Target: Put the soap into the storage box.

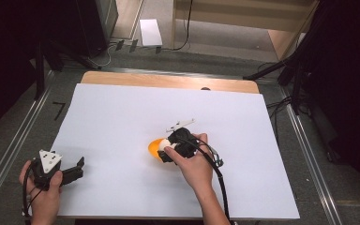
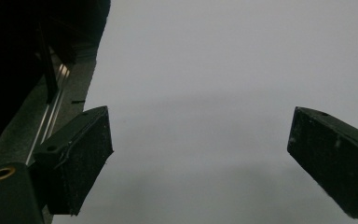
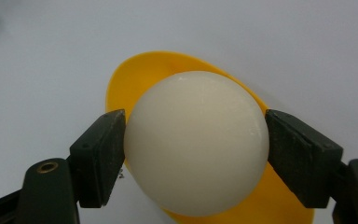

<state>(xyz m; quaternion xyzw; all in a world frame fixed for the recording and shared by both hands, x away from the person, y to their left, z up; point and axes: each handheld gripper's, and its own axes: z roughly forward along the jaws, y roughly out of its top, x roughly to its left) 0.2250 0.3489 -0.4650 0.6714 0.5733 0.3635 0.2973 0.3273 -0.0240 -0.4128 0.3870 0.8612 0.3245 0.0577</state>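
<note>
White ball [image 3: 196,142] clamped in right gripper [image 3: 196,149] jaws, over yellow bowl [image 3: 135,77].

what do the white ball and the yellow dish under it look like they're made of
White ball: probably plastic or a similar hard material, matte with a soft sheen and faint scuffs; it keeps its round shape between the right tool's pads. Yellow dish: likely smooth moulded plastic, evenly coloured, with a thin, slightly glossy rim.

The high view looks forward and down from the near edge of the table [image 1: 122,117]. The left gripper view faces bare sheet near its left edge, close up. The right gripper view sits very near the white ball [image 3: 196,142], shared with the high view.
</note>
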